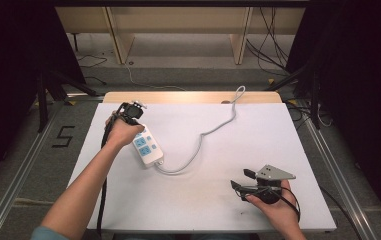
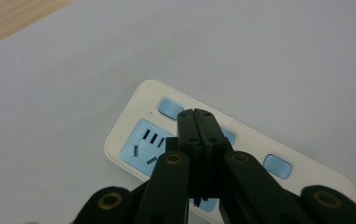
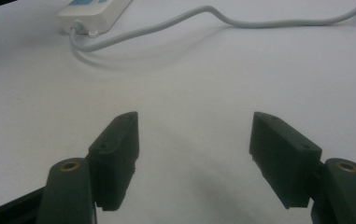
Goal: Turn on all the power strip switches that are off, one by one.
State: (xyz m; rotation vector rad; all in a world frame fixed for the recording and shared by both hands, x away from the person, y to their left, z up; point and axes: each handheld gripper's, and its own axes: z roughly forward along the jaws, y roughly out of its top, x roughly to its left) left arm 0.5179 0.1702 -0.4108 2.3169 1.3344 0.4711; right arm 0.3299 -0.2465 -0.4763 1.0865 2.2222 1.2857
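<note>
Pressing of a switch on the power strip (image 1: 147, 146) is judged to be the step in hand. The white strip is laid at an angle on the left half of the white tabletop (image 1: 218, 200), and its grey cord (image 1: 205, 132) is trailed across the middle toward the far edge. The left gripper (image 1: 137, 120) is held over the strip's far end by the left hand (image 1: 122, 131). In the left gripper view its jaws are seen pressed together with nothing between them, and their joined tip (image 2: 195, 113) is set just beside a small blue button (image 2: 169, 108) above a blue socket face (image 2: 148, 145). Whether the tip is touching the strip or poised just above it cannot be told.

The right gripper (image 1: 242, 181) is rested low on the tabletop near the front right corner, well apart from the strip. Its jaws are spread wide and hold nothing, and bare tabletop is seen between them in the right gripper view (image 3: 194, 140); the strip's cord end (image 3: 84, 21) is seen far off.

A short, straight push down onto one button is probably called for next, with the tip kept centred so that it does not slide off. The light strip could be shifted by the push, so steadying from the idle gripper may be needed.
</note>
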